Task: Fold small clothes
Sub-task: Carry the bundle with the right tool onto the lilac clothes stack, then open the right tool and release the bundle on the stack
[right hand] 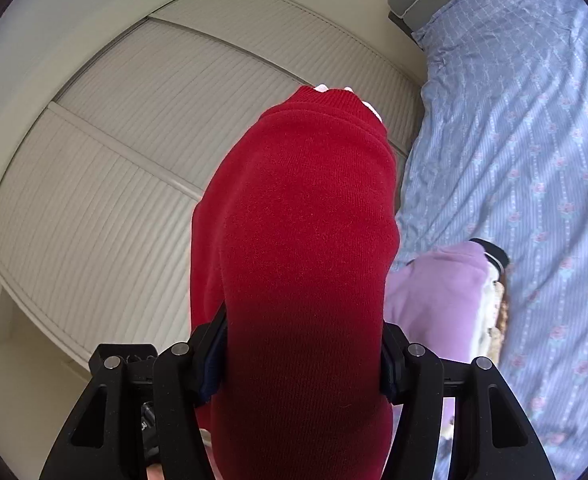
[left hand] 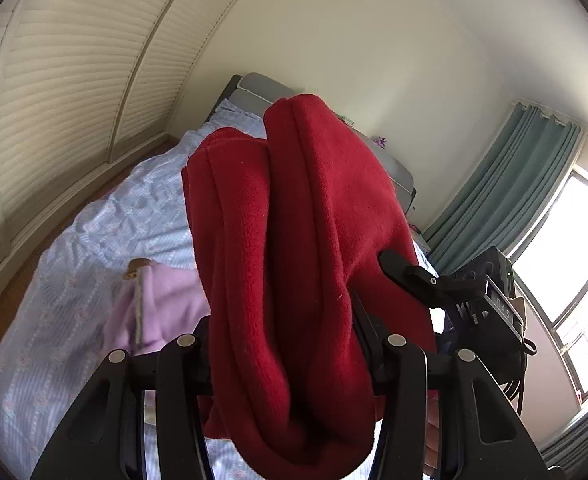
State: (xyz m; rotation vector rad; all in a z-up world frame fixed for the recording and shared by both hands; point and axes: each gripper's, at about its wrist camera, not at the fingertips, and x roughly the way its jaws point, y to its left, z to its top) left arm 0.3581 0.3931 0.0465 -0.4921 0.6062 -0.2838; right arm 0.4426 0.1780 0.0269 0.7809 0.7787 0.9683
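A red knit garment (left hand: 294, 260) is bunched between the fingers of my left gripper (left hand: 290, 360), which is shut on it and holds it above the bed. The same red garment (right hand: 305, 272) fills the middle of the right wrist view, clamped by my right gripper (right hand: 301, 364), also shut on it. Both grippers' fingertips are hidden by the cloth. The right gripper's body (left hand: 481, 304) shows at the right of the left wrist view. A folded lilac garment (left hand: 162, 304) lies on the bed below; it also shows in the right wrist view (right hand: 437, 300).
The bed has a pale blue flowered sheet (right hand: 533, 140) and a grey headboard (left hand: 254, 88). White slatted wardrobe doors (right hand: 134, 160) stand along one side. A window with teal curtains (left hand: 505, 184) is at the right.
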